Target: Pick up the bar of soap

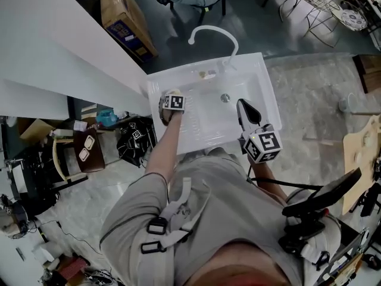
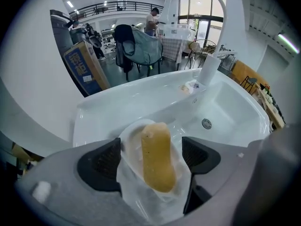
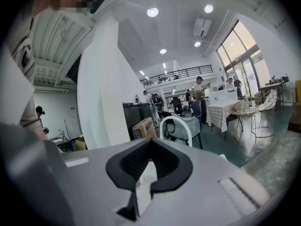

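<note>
Down at the left gripper (image 2: 151, 145): spread wide, straddling the bar of soap (image 2: 157, 166), pads (image 2: 101, 161) at 9 and 3 o'clock of it and not pressing on it, so no grip there. Yellowish and oblong, lying lengthwise along the line of the jaws in a white dish (image 2: 128, 140), up at the 9 o'clock edge of the white sink (image 2: 230, 121). Beyond, at 1 o'clock of the soap and down in the basin, a round drain (image 2: 206, 123). Further off at the far rim, at 12 o'clock, a white arched faucet (image 2: 210, 69) with something small and pale at its foot, too small to name. Over to the right gripper (image 3: 150, 147): closed tip to tip, holding nothing, looking out almost level across the room. From the head view, hanging over the sink's near rim around 4 o'clock, marker cube (image 1: 262, 146) toward the person. Well off at 11 o'clock from the sink, on the floor, a cardboard box (image 1: 122, 16).
</note>
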{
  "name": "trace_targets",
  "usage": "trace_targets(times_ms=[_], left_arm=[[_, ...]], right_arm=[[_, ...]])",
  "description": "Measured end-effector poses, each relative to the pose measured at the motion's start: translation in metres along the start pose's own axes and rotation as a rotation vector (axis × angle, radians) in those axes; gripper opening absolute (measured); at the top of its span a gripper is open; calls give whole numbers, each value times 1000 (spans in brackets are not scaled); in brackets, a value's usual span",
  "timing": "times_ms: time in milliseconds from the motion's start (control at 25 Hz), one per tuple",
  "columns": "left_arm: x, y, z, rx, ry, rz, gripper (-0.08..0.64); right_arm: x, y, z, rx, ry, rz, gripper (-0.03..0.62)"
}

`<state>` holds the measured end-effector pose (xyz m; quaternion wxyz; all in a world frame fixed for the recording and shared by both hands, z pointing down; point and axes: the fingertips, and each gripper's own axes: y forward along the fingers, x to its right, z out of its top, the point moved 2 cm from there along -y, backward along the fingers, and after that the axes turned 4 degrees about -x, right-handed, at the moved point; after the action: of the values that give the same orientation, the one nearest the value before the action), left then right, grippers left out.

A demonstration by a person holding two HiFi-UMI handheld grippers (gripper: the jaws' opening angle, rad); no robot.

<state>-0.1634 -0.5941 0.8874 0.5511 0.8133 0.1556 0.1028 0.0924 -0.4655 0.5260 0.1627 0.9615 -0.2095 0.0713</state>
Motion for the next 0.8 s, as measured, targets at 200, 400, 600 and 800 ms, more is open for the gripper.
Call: trace_targets(times_ms=[200,400,600,800], left_arm=[[-8,-3,2,2,32,49,269],[-11,-5,-2,-5,58,58,144],[-11,-5,-3,-2,49,46,144],[-13,-14,-3,44,9,20,143]], right_arm=[[1,2,-3,-9,-15,-1,2],[3,5,-2,-12,-14,-3,2],[0,8,0,-7,-21,8,0],[-4,10,1,-9,-25,13,1]])
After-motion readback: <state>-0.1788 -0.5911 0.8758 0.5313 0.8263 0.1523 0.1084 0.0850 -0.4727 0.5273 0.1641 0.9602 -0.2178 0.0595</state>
